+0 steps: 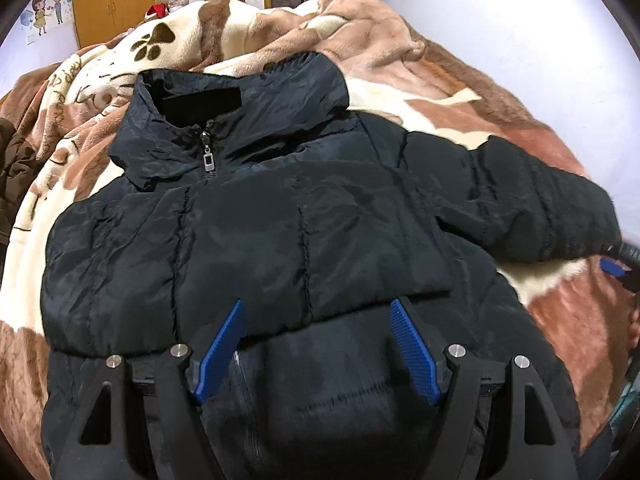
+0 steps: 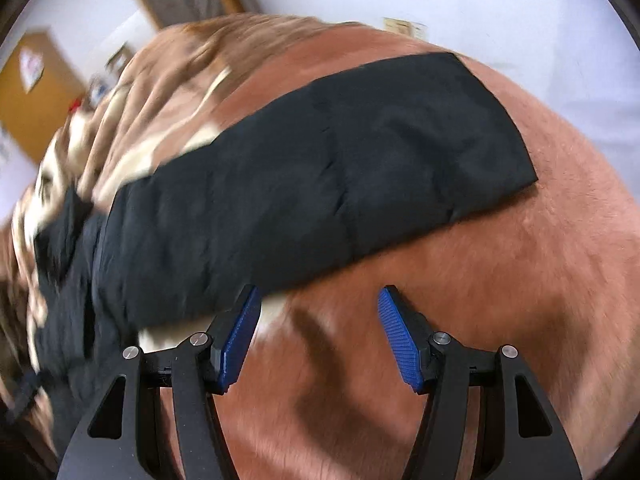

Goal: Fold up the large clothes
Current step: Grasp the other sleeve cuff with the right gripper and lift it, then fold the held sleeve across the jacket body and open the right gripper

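Left gripper point(image 1: 318, 312) above black jacket point(image 1: 280, 220)

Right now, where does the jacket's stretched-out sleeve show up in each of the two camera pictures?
Left wrist view: the sleeve runs from the black jacket toward the right edge, mid-height.
Right wrist view: the sleeve crosses the middle diagonally, its cuff at upper right, above the open right gripper.
Shared landmark: the brown and cream blanket under it.
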`<state>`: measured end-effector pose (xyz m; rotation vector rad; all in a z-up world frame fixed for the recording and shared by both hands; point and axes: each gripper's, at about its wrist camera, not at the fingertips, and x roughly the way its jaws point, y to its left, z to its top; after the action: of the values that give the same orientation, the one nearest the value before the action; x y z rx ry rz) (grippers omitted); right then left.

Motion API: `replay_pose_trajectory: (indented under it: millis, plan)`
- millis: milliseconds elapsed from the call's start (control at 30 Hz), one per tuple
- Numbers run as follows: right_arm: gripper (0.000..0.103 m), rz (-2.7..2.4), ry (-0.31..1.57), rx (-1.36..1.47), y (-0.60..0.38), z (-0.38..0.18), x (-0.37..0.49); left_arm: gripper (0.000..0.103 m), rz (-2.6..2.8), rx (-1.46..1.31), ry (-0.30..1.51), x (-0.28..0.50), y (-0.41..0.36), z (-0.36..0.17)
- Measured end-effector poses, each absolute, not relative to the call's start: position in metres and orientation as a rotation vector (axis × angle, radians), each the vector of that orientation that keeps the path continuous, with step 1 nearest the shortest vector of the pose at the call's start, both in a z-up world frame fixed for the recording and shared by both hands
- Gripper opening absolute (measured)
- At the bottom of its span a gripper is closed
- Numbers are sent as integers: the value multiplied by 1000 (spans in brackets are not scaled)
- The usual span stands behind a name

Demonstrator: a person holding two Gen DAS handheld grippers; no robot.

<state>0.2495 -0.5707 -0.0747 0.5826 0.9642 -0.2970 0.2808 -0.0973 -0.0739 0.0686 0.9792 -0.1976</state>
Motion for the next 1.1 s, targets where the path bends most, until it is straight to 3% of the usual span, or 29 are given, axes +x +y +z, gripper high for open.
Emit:
replay_pose_trajectory:
  millis: [300,333,367,467,533,1100]
  plan:
    - [61,-352,870,736,-600,-83,269,77,-166,45,1021,299,-91,-100]
    - [53,-359,870,729,-600,-82,272,77,-166,44,1020,298,-91,-100]
    - [37,-367,871,711,-599,-79,274,77,-166,42,1019,297,-91,-99]
    - [20,-350,860,691,-596,-66,273,77,-169,31,1013,291,-89,-93]
    - [17,-339,845,662,-589,-52,270,77,-170,32,1003,286,-87,-86]
    - [12,84,680,420,-411,103,270,77,-125,-46,907,237,-34,-31]
